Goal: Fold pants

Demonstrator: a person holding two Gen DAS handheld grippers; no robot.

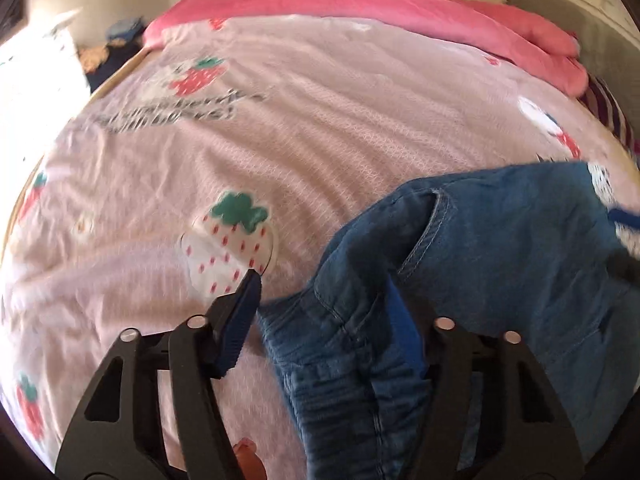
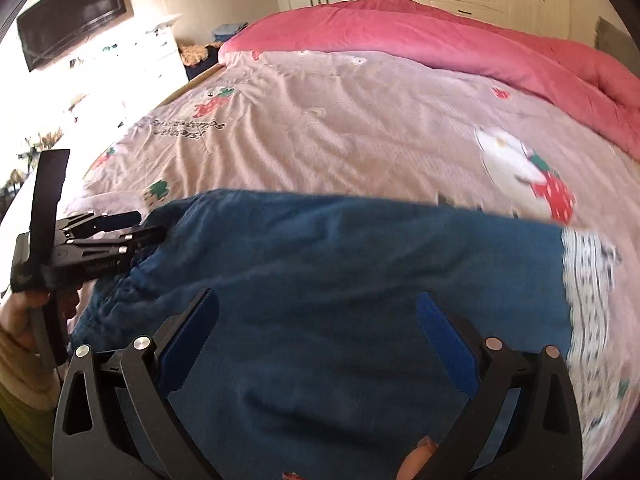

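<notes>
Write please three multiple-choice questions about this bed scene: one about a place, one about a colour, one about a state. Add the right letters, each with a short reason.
1. Where do the pants lie?
A. on the strawberry-print sheet
B. on the floor
C. on a chair

2. What colour is the quilt at the far side of the bed?
A. green
B. pink
C. white

3. How do the jaws of the right gripper stand?
A. shut on the quilt
B. shut with nothing between them
C. wide open above the pants

Answers:
1 A: the blue denim spreads over the printed sheet, short of the quilt.
2 B: the bulky cover along the far edge is pink.
3 C: both blue pads stand far apart, with denim below them.
</notes>
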